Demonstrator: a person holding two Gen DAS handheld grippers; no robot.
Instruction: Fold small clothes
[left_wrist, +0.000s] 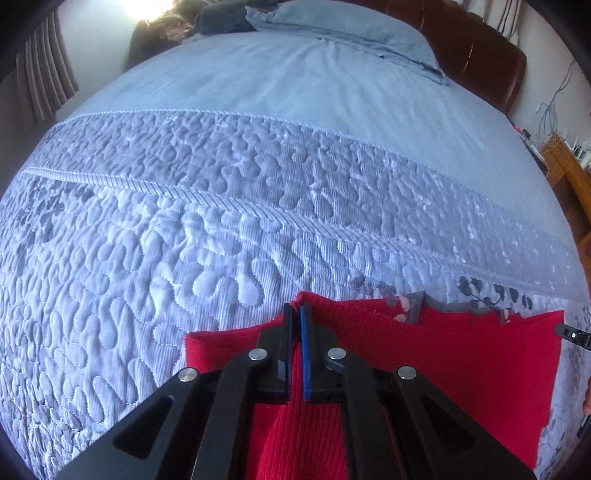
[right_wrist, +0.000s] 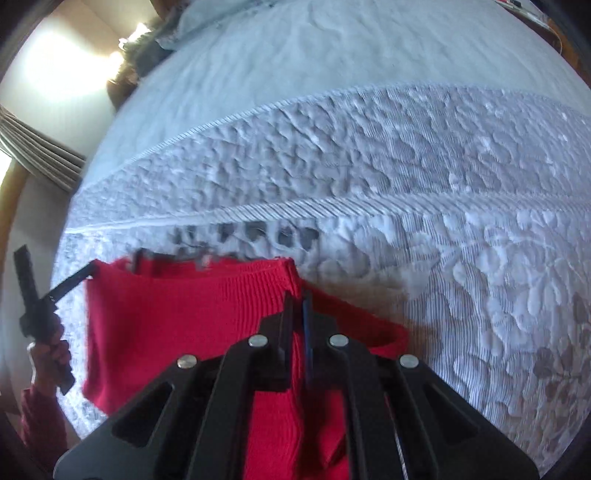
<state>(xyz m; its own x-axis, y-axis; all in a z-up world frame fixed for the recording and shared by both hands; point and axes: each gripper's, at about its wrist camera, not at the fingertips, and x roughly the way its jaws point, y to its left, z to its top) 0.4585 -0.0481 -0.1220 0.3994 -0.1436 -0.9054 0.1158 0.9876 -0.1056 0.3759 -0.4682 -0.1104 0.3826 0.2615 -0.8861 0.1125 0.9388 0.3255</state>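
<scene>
A small red ribbed knit garment (left_wrist: 461, 354) with a grey patterned collar (left_wrist: 413, 306) hangs spread between both grippers above a light blue quilted bedspread (left_wrist: 221, 206). My left gripper (left_wrist: 296, 308) is shut on its left top corner. My right gripper (right_wrist: 297, 293) is shut on the garment's right top corner (right_wrist: 288, 266); the red knit (right_wrist: 184, 306) stretches to the left there. The left gripper (right_wrist: 88, 273) also shows at the far left of the right wrist view, pinching the other corner, held by a hand (right_wrist: 50, 354). The right gripper's tip (left_wrist: 574, 334) shows at the right edge of the left wrist view.
A blue pillow (left_wrist: 354, 29) and a brown leather headboard (left_wrist: 480, 51) are at the far end of the bed. Curtains (left_wrist: 40, 77) hang at the left. A wooden nightstand (left_wrist: 569, 177) with cables stands at the right.
</scene>
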